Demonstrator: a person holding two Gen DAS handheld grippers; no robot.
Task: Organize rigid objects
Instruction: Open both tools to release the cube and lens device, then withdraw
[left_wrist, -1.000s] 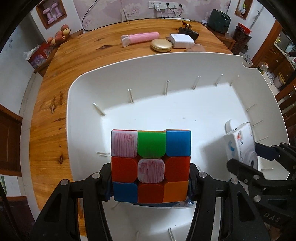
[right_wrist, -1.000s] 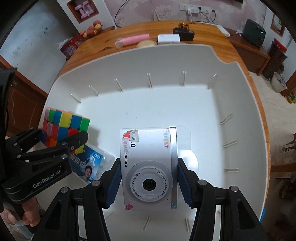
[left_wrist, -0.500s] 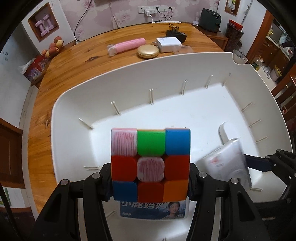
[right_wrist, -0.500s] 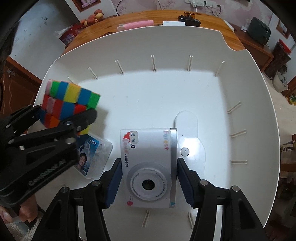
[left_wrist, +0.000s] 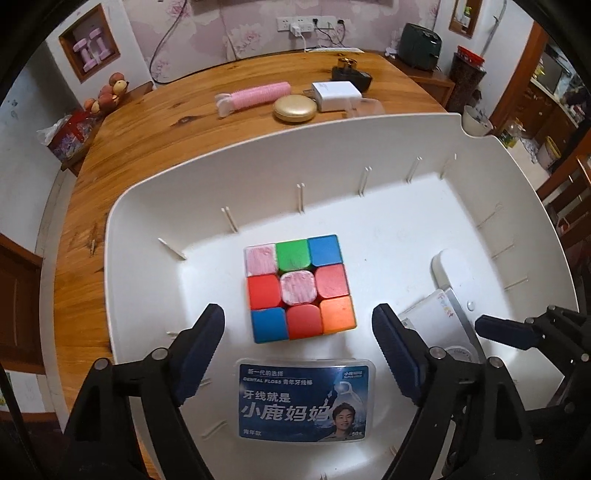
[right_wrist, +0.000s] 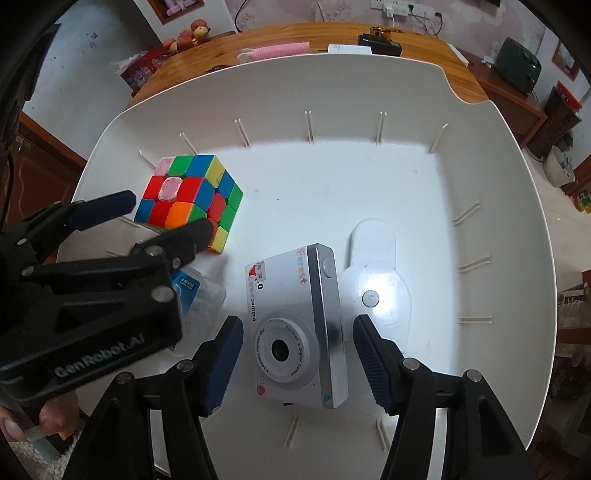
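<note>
Puzzle cube (left_wrist: 300, 288), multicoloured, rests on the floor of a white bin (left_wrist: 155, 206), left half, free of the left gripper (left_wrist: 298, 325); its jaws have just been opening and stand wide, one on either side of the cube's near edge, touching nothing. Dental floss box (left_wrist: 306, 398), clear with blue label, lies flat just near of the cube; the right wrist view shows only a corner of it behind the left gripper's body. Toy camera (right_wrist: 295, 325), silver, lens up, lies in the bin's near centre, tilted; the right gripper (right_wrist: 297, 360) has jaws that have just been opening, pads clear of both sides. On the wooden bench (left_wrist: 147, 140) beyond the bin: pink roller (left_wrist: 255, 99), gold compact (left_wrist: 294, 108), white charger (left_wrist: 336, 95). The right wrist view alone shows the cube's yellow-and-green side face and a person's fingers (right_wrist: 44, 424) on the left gripper's handle.
</note>
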